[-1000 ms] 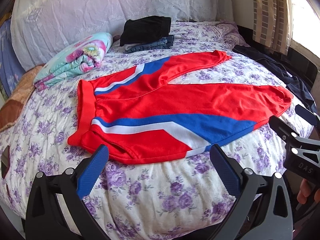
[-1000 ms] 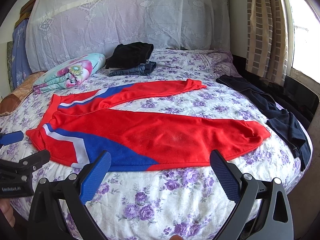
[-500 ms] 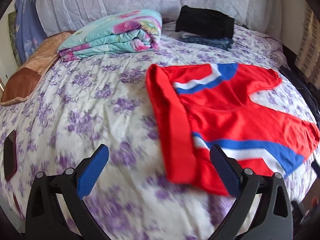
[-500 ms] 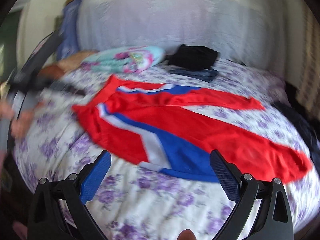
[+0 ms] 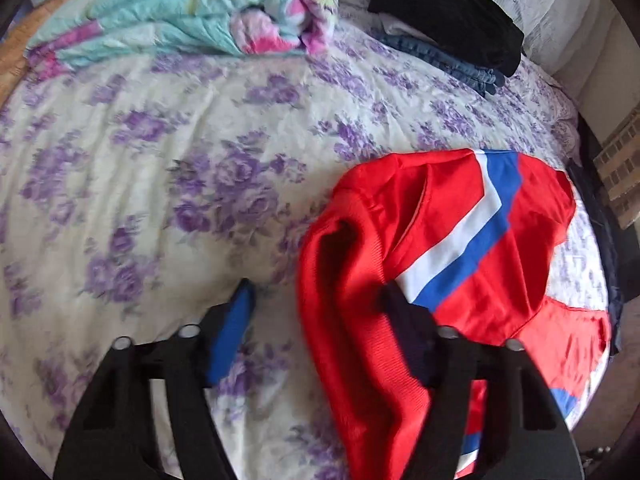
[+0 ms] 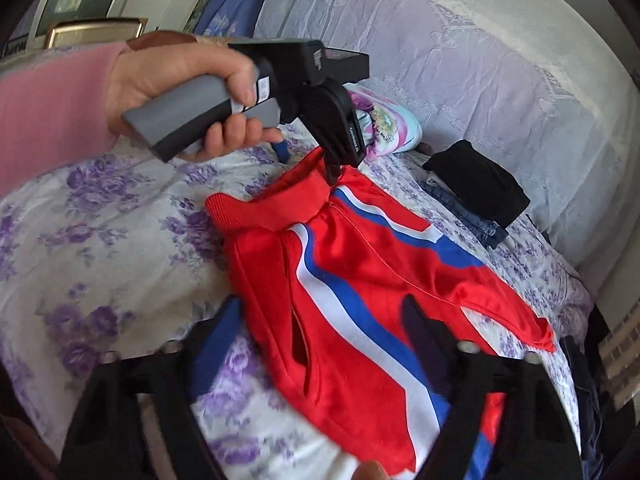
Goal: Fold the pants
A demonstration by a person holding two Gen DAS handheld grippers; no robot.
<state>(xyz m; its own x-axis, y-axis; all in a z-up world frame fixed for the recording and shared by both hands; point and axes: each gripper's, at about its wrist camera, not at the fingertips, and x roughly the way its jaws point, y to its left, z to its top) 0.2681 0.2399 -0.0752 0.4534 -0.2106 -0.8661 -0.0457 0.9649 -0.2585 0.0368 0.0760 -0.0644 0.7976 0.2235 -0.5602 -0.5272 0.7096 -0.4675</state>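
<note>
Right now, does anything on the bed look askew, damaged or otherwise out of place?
Only the red pants look askew: their waistband is bunched and lifted, not flat, where the left gripper meets it. No damage shows. A dark garment droops over the bed's right edge. Folded clothes and the rolled blanket sit tidy.

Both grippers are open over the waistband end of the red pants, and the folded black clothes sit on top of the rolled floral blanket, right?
Not quite: in the left wrist view the folded black clothes sit on folded jeans, beside the rolled floral blanket. The rest holds.
</note>
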